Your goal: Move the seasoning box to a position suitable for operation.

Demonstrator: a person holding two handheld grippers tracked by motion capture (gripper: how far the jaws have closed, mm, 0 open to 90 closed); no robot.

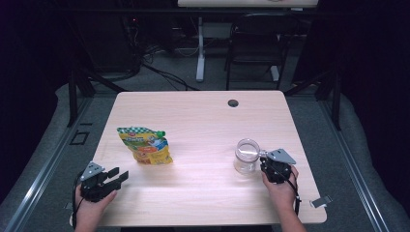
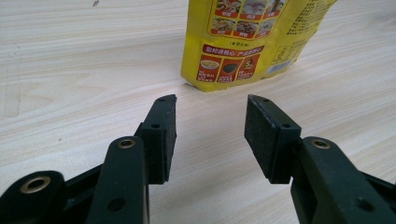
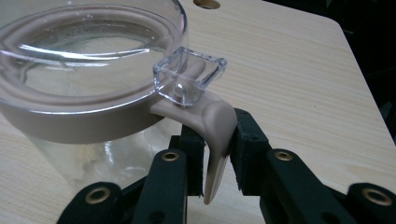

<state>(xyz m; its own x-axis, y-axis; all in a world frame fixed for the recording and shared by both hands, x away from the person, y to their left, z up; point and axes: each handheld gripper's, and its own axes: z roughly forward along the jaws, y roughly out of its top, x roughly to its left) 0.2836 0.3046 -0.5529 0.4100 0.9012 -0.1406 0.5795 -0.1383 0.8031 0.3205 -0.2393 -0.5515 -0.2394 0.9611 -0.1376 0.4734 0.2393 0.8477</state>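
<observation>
A clear glass jar (image 1: 246, 155) with a beige rim band and a clear lid stands at the table's right. Its beige latch tab (image 3: 212, 126) hangs down between the pads of my right gripper (image 3: 217, 135), which is shut on it from the near side (image 1: 265, 163). A yellow food pouch (image 1: 145, 145) with a green top lies flat at the left. My left gripper (image 1: 118, 175) rests near the front left corner, open and holding nothing. In the left gripper view its jaws (image 2: 210, 100) point at the pouch's bottom edge (image 2: 243, 42), a short way off.
The light wooden table (image 1: 203, 193) has a round cable hole (image 1: 233, 103) near its far edge. A small grey clip (image 1: 321, 201) juts from the front right corner. Behind the table stand a black chair (image 1: 256, 43) and a white desk leg (image 1: 200, 48).
</observation>
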